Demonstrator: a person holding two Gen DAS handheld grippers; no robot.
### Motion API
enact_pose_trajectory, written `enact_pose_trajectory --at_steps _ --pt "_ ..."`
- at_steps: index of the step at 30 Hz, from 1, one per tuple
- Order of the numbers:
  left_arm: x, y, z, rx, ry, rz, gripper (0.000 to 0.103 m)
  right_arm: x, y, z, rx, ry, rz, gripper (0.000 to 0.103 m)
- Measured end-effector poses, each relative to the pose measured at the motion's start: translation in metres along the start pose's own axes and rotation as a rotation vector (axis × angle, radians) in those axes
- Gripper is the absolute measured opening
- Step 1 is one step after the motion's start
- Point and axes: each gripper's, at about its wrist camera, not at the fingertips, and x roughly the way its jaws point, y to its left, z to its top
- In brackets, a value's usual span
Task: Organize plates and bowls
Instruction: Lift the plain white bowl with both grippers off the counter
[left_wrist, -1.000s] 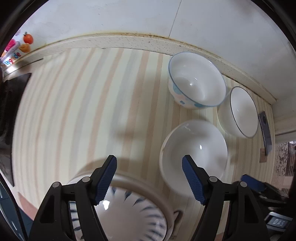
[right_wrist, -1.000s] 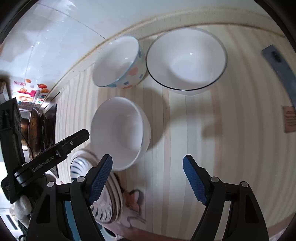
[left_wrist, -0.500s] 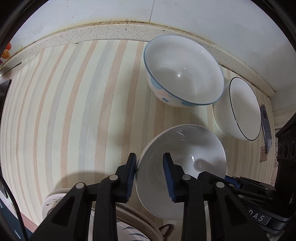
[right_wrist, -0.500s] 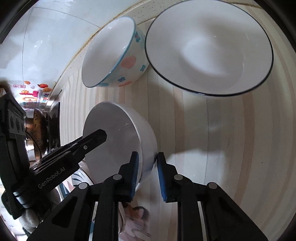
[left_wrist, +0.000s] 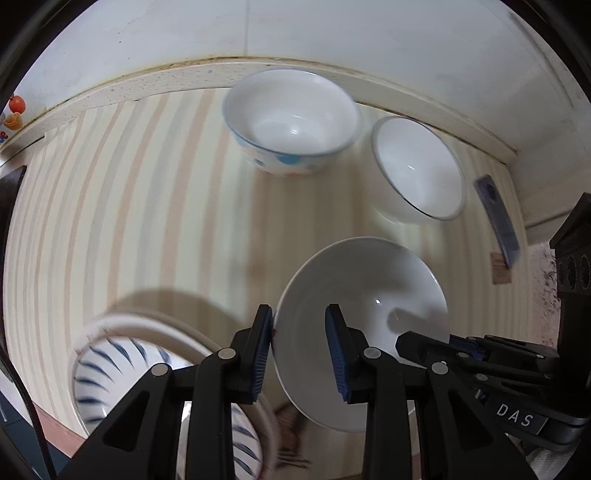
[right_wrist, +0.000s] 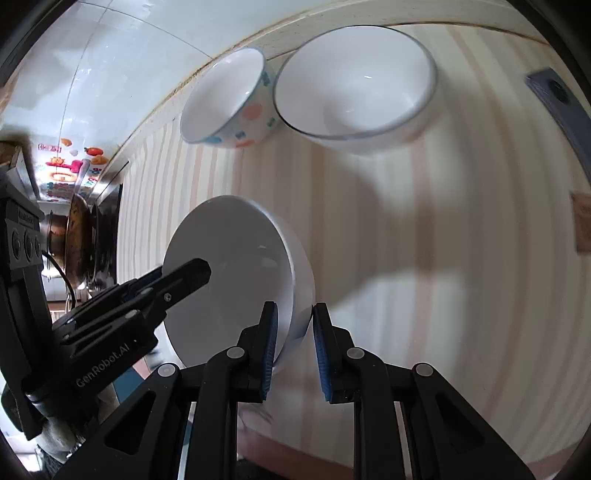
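A plain white bowl (left_wrist: 365, 317) hangs tilted above the striped counter, pinched on opposite sides of its rim. My left gripper (left_wrist: 300, 350) is shut on its left rim, and my right gripper (right_wrist: 293, 345) is shut on the bowl (right_wrist: 229, 280) at its right rim. A white bowl with coloured dots (left_wrist: 291, 122) and a dark-rimmed white bowl (left_wrist: 419, 173) stand near the back wall, also seen in the right wrist view as the dotted bowl (right_wrist: 229, 107) and the dark-rimmed bowl (right_wrist: 354, 81). A blue-striped plate (left_wrist: 122, 373) lies at the lower left, under my left gripper.
The striped counter (left_wrist: 122, 206) ends at a speckled ledge and white tiled wall (left_wrist: 147, 37). A dark flat strip (left_wrist: 496, 214) lies at the right edge. A stove with a dark pan (right_wrist: 79, 243) sits at the counter's far left.
Both grippers went from open to shut on the plain white bowl's rim. The bowl has since risen off the counter and tilted, and the views have pulled back.
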Motion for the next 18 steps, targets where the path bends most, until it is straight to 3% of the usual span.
enact_pose_trajectory --at_steps 7,18 --pt "0.002 -0.036 -0.04 0.062 0.017 -0.023 0.027 -0.024 -0.03 -0.05 0.013 0.004 -0.03 0.022" --pt "0.021 -0.065 -0.092 0.158 0.077 0.006 0.027 -0.023 -0.068 -0.108 0.077 0.017 -0.037 0.022"
